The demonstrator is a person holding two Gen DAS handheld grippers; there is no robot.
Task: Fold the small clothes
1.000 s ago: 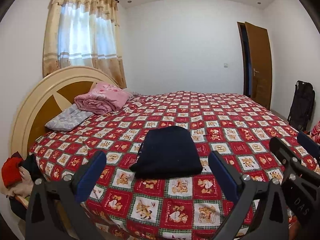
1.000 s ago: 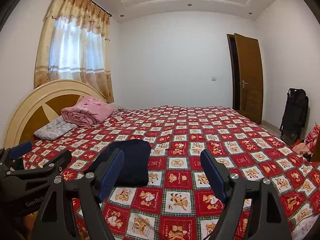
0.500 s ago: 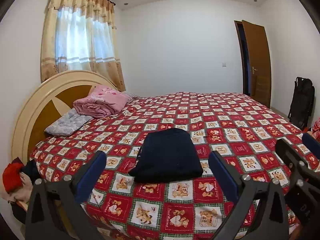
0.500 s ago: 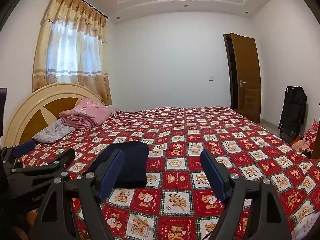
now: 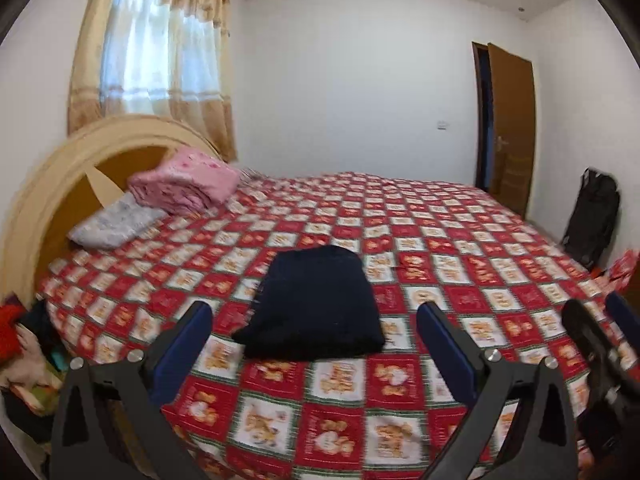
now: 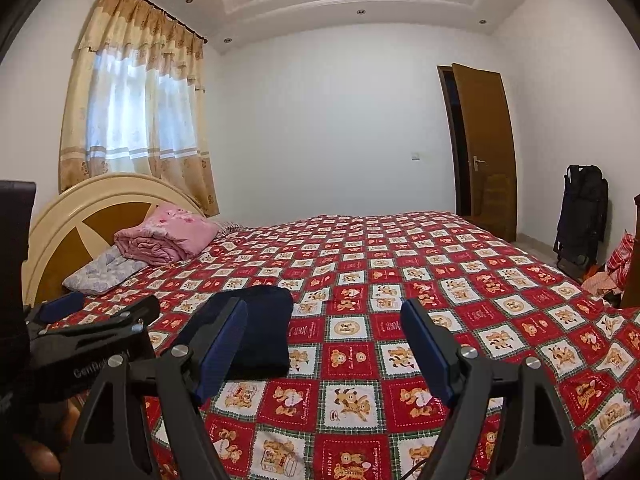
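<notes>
A folded dark navy garment is lying flat on the bed's red-and-white checked teddy-bear quilt, in the lower centre of the left wrist frame and in the lower left of the right wrist frame. The left gripper is hovering above the near edge of the quilt with its blue-padded fingers spread wide, the garment showing between them and touching neither. The right gripper is hanging to the right of the garment, its fingers also spread wide and gripping nothing; its left finger is overlapping the garment's near corner in the picture, though contact cannot be judged. In the left centre of both frames a rolled pink blanket is resting on a pale grey patterned pillow against the cream and brown rounded headboard. A brown wooden door is standing open at the right.
</notes>
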